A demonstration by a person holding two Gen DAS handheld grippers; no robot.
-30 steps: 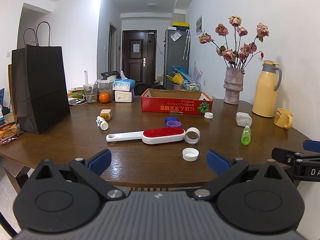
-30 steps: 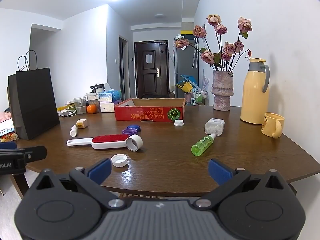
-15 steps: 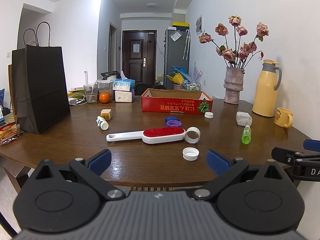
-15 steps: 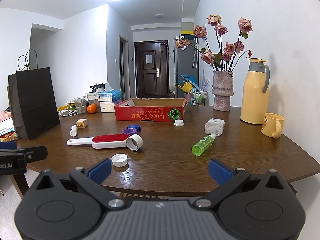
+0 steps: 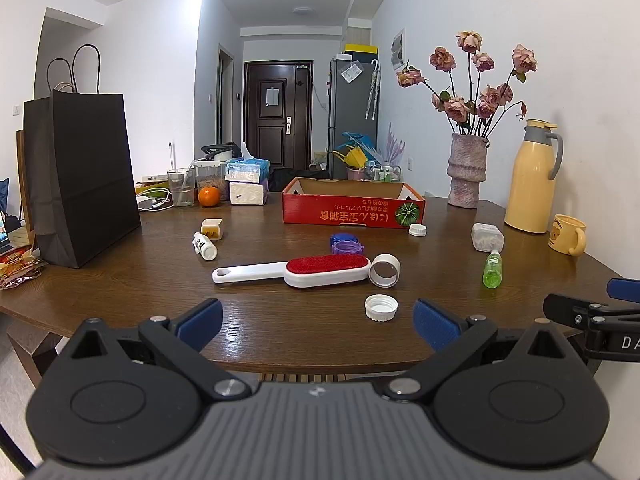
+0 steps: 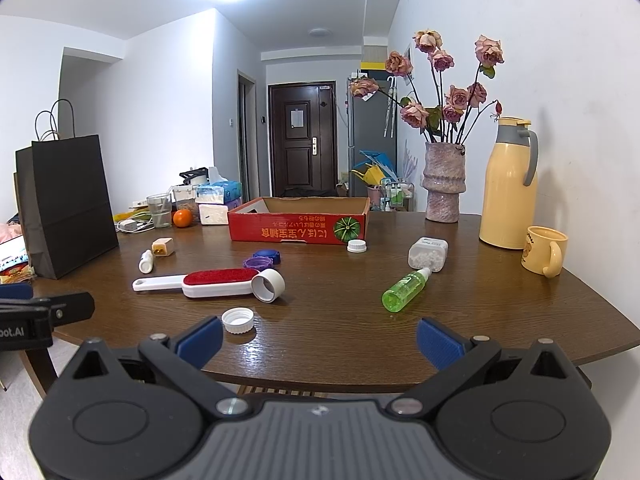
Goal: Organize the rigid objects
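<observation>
Loose items lie on the brown table (image 5: 280, 332): a red-and-white lint brush (image 5: 296, 271) (image 6: 208, 282), a white ring (image 5: 385, 270), a white cap (image 5: 381, 307) (image 6: 238, 319), a green spray bottle (image 5: 492, 269) (image 6: 405, 290), purple and blue lids (image 5: 346, 244), a small white bottle (image 5: 205, 245) and a white pill container (image 6: 428, 254). An open red cardboard box (image 5: 352, 206) (image 6: 298, 222) stands behind them. My left gripper (image 5: 316, 322) hovers open at the near table edge, holding nothing. My right gripper (image 6: 320, 338) is open beside it, also holding nothing.
A black paper bag (image 5: 80, 176) stands at the left. A vase of flowers (image 5: 467, 168), a yellow thermos (image 5: 530, 178) and a yellow mug (image 5: 568, 234) line the right side. A glass, an orange (image 5: 209, 196) and tissue packs sit at the back.
</observation>
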